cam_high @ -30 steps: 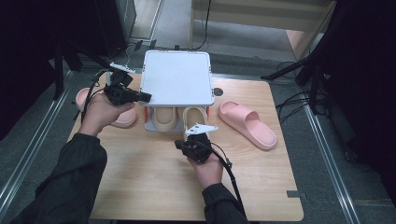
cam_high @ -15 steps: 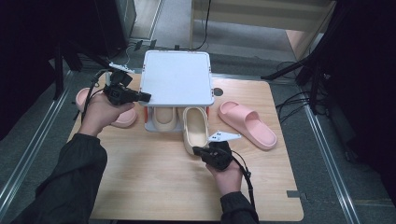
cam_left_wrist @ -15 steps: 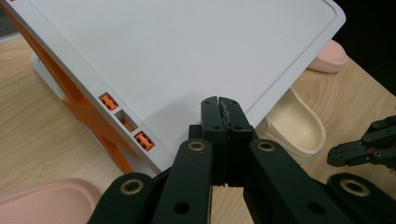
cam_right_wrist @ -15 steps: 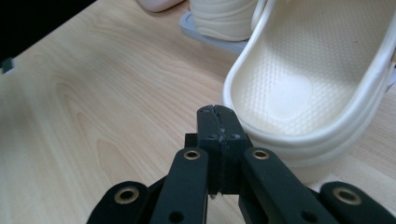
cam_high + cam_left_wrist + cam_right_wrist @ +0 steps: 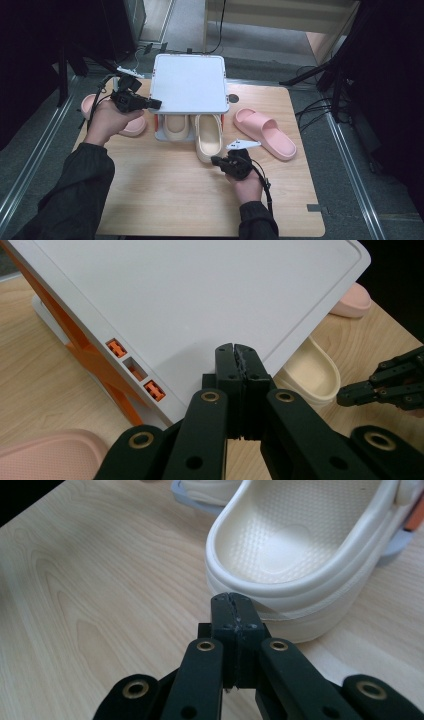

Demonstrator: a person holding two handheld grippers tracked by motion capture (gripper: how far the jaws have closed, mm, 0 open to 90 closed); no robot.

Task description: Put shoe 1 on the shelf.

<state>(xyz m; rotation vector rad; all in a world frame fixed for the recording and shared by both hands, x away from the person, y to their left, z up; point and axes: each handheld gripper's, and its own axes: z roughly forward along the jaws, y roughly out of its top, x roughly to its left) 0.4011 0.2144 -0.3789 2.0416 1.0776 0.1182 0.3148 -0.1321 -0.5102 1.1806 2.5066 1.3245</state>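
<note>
— Wooden table (image 5: 150, 200), white rack (image 5: 189, 82) at the back. Right gripper (image 5: 216, 161) has its jaws closed on nothing, tip just beside the heel of the cream slipper (image 5: 208, 137) that sticks out from under the rack. Risk?
— Pushing with closed jaws could skew the slipper or shift the rack. Left gripper (image 5: 156, 103), also closed and empty, rests by the rack's edge
— Hidden?
— Both cream slippers' toes, under the rack

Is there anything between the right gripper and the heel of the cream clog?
No. In the right gripper view the shut right gripper points at the clog heel, with bare table at most between them.
</note>
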